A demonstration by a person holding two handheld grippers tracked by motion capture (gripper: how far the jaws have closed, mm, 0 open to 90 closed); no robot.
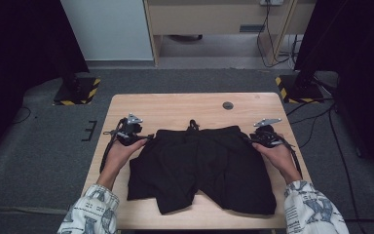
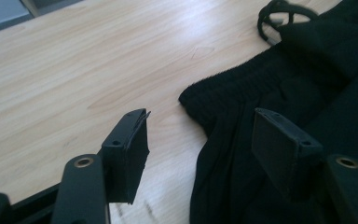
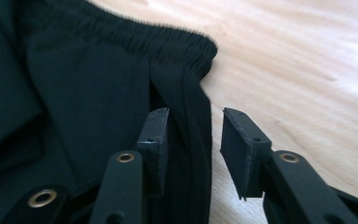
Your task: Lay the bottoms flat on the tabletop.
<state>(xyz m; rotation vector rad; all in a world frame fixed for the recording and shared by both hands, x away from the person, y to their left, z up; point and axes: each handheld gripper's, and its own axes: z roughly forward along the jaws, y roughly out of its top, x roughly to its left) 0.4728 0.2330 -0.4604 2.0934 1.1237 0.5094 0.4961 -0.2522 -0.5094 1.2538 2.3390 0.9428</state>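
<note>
From the high view, black shorts point(image 1: 202, 168) lie flat at the middle of the wooden surface point(image 1: 175, 105), waistband toward the far edge and legs toward the person, long axis running near to far, with the left gripper point(image 1: 143, 138) and right gripper point(image 1: 251, 140) at the two waistband corners. In the left gripper view the jaws stand partly open astride the left side edge just below the waistband corner point(image 2: 205, 95), one pad over bare wood, nothing pinched; a good hold, it seems, means pushing deeper before closing. In the right gripper view the jaws, narrower but not clamped, bracket the side seam point(image 3: 196, 126), which should sit squarely between the pads.

Bare table point(image 1: 175, 105) beyond the shorts point(image 1: 199, 165); nothing blocks.
</note>
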